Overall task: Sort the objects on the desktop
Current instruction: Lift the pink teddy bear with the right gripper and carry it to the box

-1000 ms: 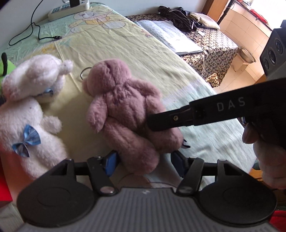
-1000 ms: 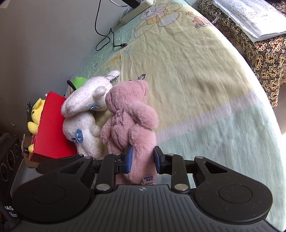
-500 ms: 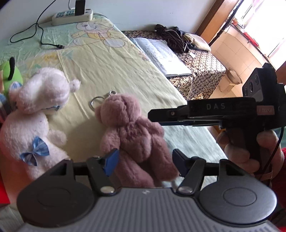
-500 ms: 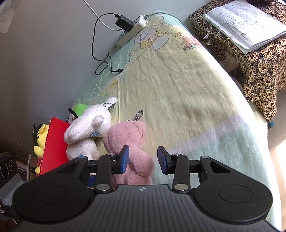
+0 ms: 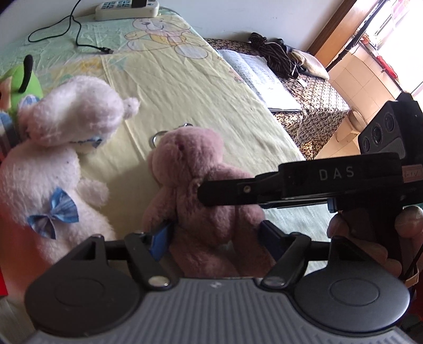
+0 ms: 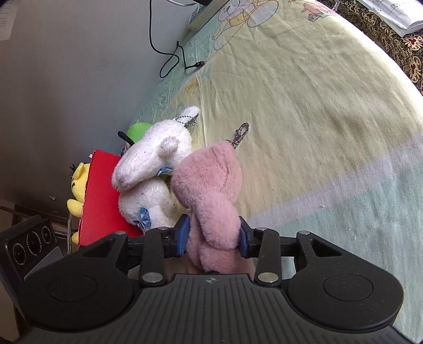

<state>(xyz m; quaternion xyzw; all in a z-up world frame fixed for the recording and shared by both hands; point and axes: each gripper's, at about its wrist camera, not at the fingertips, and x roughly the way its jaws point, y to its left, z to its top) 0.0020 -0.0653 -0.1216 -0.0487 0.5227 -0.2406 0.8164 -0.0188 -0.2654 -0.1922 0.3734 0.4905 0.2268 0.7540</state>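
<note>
1. Back around the pink plush bear (image 6: pixel 208 190), the right claw (image 6: pixel 212 236) now has its blue pads (image 6: pixel 182 235) pressed into the toy's lower body, after standing spread and clear of it half a second ago.
2. From the left wrist view, the left claw (image 5: pixel 214 238) is spread wide, its pads on either side of the bear's legs without visibly squeezing them; the right tool's black finger (image 5: pixel 238 190) crosses the bear's chest, a hand (image 5: pixel 370 238) gripping its handle.
3. Beside the bear, touching it, a white plush rabbit (image 6: pixel 150 169) with blue bows leans against a red box (image 6: pixel 100 195); a green toy (image 6: pixel 137 129) and a yellow toy (image 6: pixel 76 182) sit behind.
4. All rest on a desk covered with a pale yellow-green cartoon-bear sheet (image 6: pixel 304 105), pushed against a grey wall (image 6: pixel 66 66).
5. At the far end lie a white power strip (image 5: pixel 127 8) and a loose black cable (image 5: pixel 87 45); beyond, a floral-covered table (image 5: pixel 312 105) holds open papers (image 5: pixel 261 79).
</note>
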